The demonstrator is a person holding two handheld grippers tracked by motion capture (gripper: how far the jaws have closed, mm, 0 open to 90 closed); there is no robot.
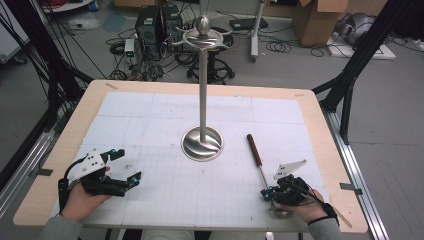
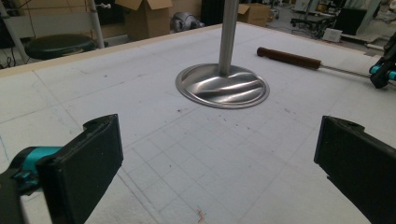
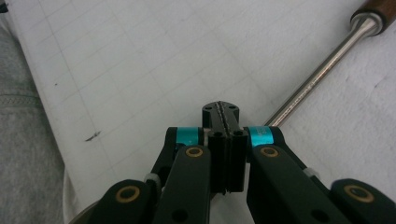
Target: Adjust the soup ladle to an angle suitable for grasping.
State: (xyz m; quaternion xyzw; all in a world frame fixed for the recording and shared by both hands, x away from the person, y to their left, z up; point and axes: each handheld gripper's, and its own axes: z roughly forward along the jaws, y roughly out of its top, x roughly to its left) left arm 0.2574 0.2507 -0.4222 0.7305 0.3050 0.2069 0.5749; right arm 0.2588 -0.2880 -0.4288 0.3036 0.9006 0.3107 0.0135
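We are holding the left gripper (image 1: pixel 120 169) wide and empty at the near left, while the right gripper (image 3: pixel 225 114) is clenched with nothing between its pads, just beside the wooden-handled ladle (image 1: pixel 258 157) lying right of the stand (image 1: pixel 202 142). Shut like this, we are risking nudging the steel shaft so it rolls away.

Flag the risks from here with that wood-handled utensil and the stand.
1. The right tool is shut beside the utensil's steel shaft; no grip is visible, so lifting may drag it.
2. Its long shaft could hit the tall stand, which may tip.
3. The left tool waits open, far off.
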